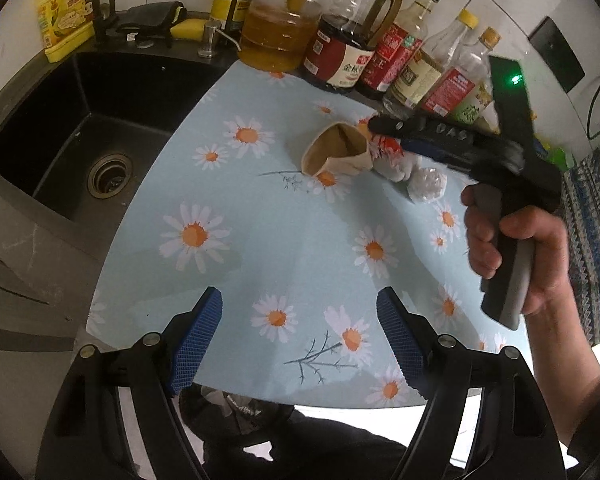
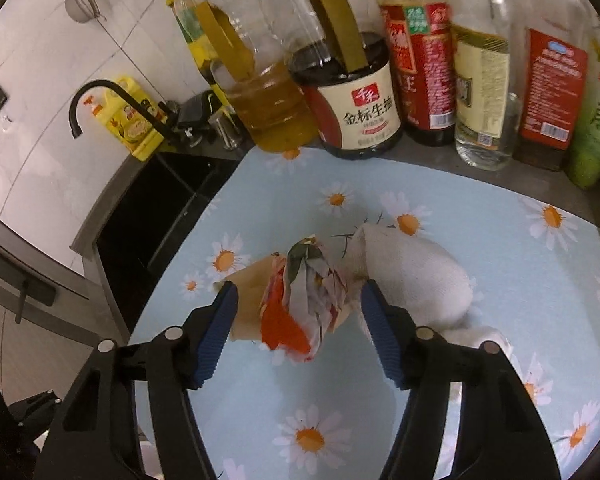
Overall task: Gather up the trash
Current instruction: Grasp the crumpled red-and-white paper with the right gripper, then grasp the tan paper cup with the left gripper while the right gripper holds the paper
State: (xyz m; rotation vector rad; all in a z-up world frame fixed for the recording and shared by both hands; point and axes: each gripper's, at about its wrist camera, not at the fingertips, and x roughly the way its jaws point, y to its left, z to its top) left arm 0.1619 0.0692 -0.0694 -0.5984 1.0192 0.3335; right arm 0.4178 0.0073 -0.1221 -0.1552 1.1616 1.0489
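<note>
Crumpled wrapper (image 2: 300,304) lies mid-frame on the daisy mat (image 2: 480,208), straddled by the right gripper (image 2: 298,312), jaws apart, not yet pressing; left gripper (image 1: 300,320) hangs released, well short, lower frame

Both grippers (image 1: 298,334) (image 2: 298,330) (jaws apart) angled downward

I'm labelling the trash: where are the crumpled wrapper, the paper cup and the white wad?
Crumpled wrapper (image 2: 308,300), right wrist view, its creased middle.
Paper cup (image 1: 340,152), left wrist view, its crushed open mouth.
White wad (image 1: 427,185), left wrist view, its centre.
</note>
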